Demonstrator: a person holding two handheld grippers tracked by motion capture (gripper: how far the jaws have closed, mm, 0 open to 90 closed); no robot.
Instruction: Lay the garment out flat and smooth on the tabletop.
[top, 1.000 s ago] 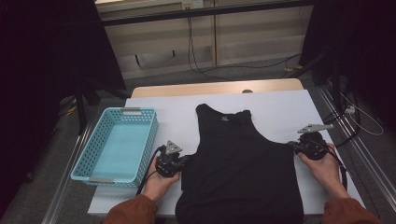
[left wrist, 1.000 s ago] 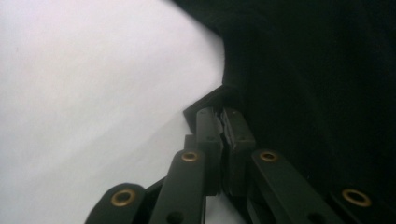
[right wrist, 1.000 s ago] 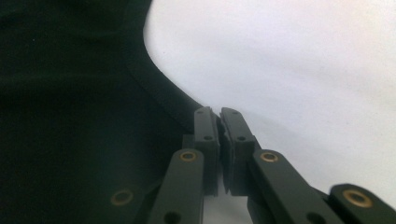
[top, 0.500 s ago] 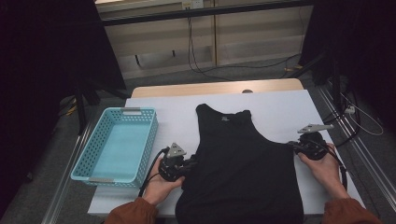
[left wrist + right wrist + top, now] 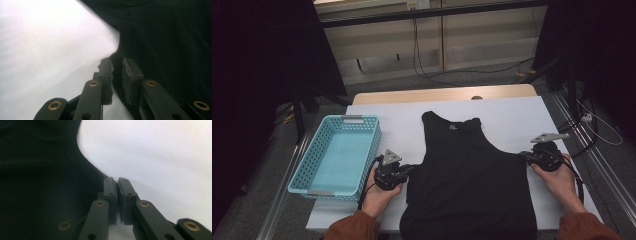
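1. A black tank top (image 5: 469, 180) lies flat, neck away from the person, on the white table cover (image 5: 512, 115), its hem reaching the near edge.
2. The left gripper (image 5: 408, 170) sits at the shirt's left edge just below the armhole. In the left gripper view (image 5: 117, 65) its jaws stand slightly apart, having just been opening and then easing back a little, with the cloth's edge lying in the gap and not clamped.
3. The right gripper (image 5: 526, 156) sits at the shirt's right side, below the other armhole. In the right gripper view (image 5: 117, 184) its jaws are pressed together, pinching the shirt's edge where black cloth meets white cover.
4. A hand (image 5: 379, 195) in a rust-coloured sleeve grasps the left tool; the other hand (image 5: 559, 177) grasps the right.
5. A light-blue plastic basket (image 5: 309, 160) stands on the table's left side, just beside the left gripper.
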